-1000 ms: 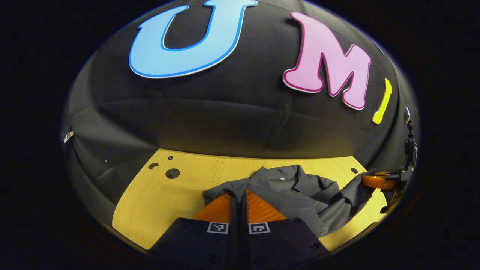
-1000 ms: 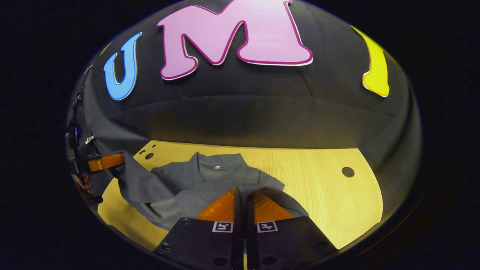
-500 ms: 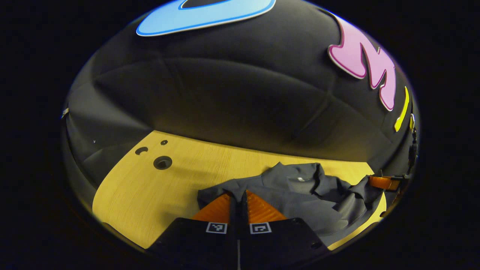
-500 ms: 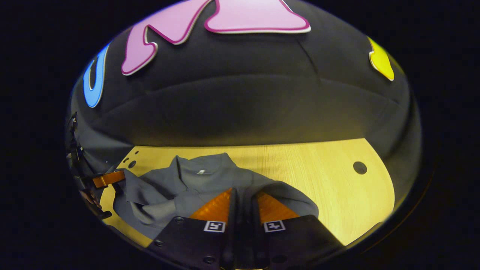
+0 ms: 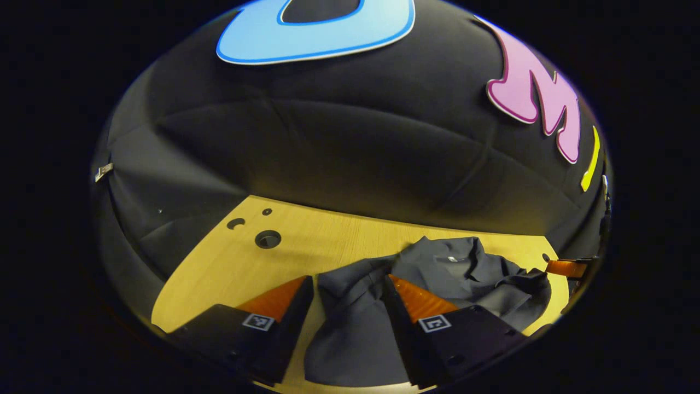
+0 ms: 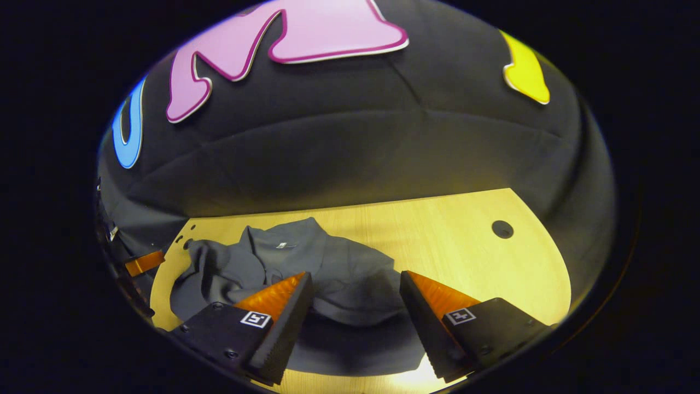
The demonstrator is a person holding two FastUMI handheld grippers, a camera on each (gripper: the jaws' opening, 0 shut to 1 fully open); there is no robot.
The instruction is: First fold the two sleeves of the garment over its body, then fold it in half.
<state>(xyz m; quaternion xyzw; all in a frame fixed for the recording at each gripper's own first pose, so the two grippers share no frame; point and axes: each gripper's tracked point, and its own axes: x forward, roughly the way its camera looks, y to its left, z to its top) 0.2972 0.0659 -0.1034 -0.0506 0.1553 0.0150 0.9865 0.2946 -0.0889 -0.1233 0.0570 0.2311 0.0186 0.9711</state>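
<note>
Bare wooden tabletop point(image 6: 465, 246) lies open right of the grey shirt point(image 6: 306, 268); bare tabletop point(image 5: 229, 273) also lies left of the shirt point(image 5: 465, 273). The booth wall point(image 6: 350, 158) bounds the far edge.

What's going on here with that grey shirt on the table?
A person is folding a grey shirt on a wooden table with a handheld tool in each hand. Right now the left tool and the right tool are both open, fingers spread above the cloth and gripping nothing. The shirt lies bunched, collar facing the booth wall, not yet folded neatly in half.
</note>
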